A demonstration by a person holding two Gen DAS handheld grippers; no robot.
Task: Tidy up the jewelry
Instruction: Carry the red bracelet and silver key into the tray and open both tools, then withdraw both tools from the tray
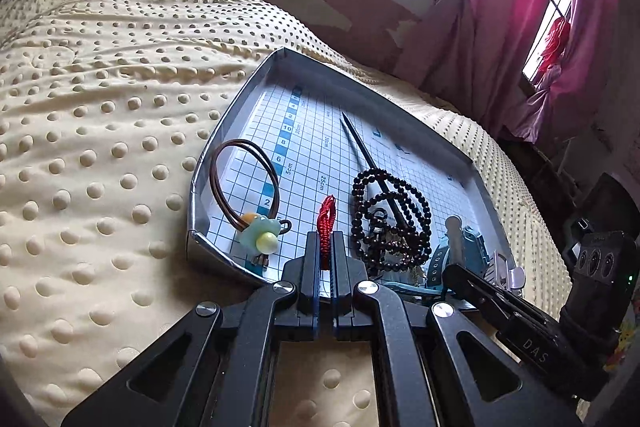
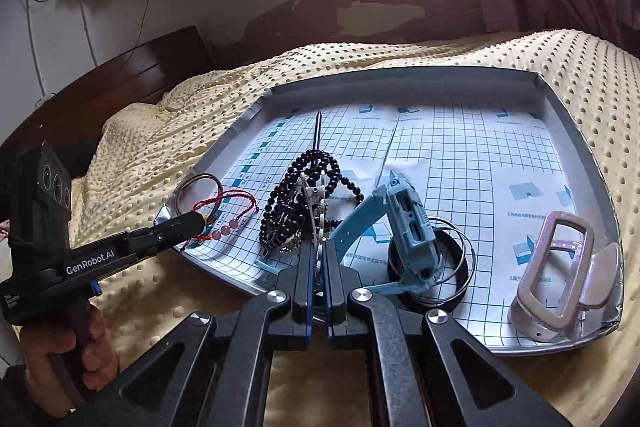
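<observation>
A silver tray (image 1: 240,107) lined with grid paper lies on a bed. My left gripper (image 1: 326,239) is shut on a red cord bracelet (image 1: 328,215) over the tray's near left part. In the right wrist view the left gripper (image 2: 200,219) holds that bracelet, whose pink beads (image 2: 225,230) hang down. My right gripper (image 2: 319,247) is shut on a thin white strip (image 2: 312,203) that rises beside a heap of black beads (image 2: 280,195). A black hair stick (image 2: 318,131) lies beyond the beads.
In the tray lie a brown bangle (image 1: 216,171) with a pale green flower charm (image 1: 260,235), a blue watch (image 2: 412,223), a black bangle (image 2: 432,299) and a pink claw clip (image 2: 560,267). A cream dotted bedspread (image 1: 100,107) surrounds it. A hand (image 2: 52,347) grips the left handle.
</observation>
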